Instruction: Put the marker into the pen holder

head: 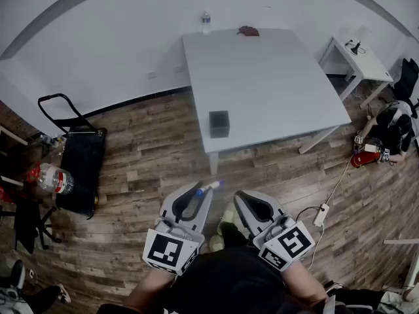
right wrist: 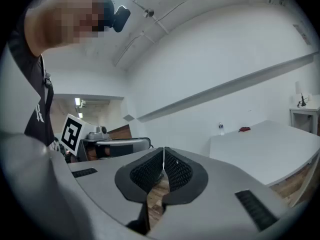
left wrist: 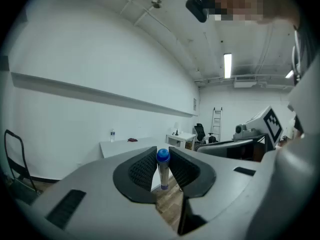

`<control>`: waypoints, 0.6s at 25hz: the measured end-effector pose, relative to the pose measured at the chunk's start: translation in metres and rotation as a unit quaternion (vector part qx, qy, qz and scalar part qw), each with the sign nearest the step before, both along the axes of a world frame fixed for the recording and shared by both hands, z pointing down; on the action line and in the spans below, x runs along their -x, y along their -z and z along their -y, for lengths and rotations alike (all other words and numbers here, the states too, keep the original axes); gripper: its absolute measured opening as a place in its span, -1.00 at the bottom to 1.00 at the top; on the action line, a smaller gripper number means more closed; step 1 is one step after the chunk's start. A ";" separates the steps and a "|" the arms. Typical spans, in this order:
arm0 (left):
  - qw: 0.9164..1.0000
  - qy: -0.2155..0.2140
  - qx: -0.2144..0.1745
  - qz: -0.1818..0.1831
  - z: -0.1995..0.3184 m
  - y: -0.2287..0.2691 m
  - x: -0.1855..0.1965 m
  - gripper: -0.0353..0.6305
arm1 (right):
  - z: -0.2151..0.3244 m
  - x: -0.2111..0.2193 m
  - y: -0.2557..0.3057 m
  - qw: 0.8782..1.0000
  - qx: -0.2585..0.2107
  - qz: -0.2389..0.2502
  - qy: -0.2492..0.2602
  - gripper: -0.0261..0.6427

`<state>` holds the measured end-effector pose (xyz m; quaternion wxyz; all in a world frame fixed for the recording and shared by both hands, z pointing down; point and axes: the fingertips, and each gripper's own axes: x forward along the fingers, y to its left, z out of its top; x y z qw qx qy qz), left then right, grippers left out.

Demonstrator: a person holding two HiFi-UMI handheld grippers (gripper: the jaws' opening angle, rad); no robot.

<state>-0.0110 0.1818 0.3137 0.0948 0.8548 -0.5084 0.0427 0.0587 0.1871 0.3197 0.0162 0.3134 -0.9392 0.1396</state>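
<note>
A marker (head: 211, 186) with a blue cap is pinched between the pads of my left gripper (head: 204, 190), low over the wooden floor and short of the table. In the left gripper view the marker (left wrist: 163, 169) stands upright in the left gripper (left wrist: 162, 156), blue cap on top. The pen holder (head: 219, 123), a small dark cube, stands near the front edge of the white table (head: 275, 77), ahead of both grippers. My right gripper (head: 239, 196) hangs beside the left one. The right gripper (right wrist: 164, 159) is shut, with nothing between its pads.
A water bottle (head: 205, 22) and a reddish object (head: 248, 31) sit at the table's far edge. A small white side table (head: 357, 57) and a person on the floor (head: 389, 133) are at the right. A black cart (head: 78, 156) stands left; a power strip (head: 321, 214) lies on the floor.
</note>
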 end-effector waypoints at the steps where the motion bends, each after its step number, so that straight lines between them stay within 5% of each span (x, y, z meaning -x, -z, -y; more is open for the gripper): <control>1: 1.000 0.002 0.001 0.000 0.009 -0.002 0.002 -0.69 | 0.008 0.002 0.000 1.000 0.000 0.001 0.002 -0.87; 15: 0.998 0.041 0.023 0.036 0.121 -0.027 0.004 -0.69 | 0.118 0.000 0.002 0.999 0.008 0.020 0.024 -0.87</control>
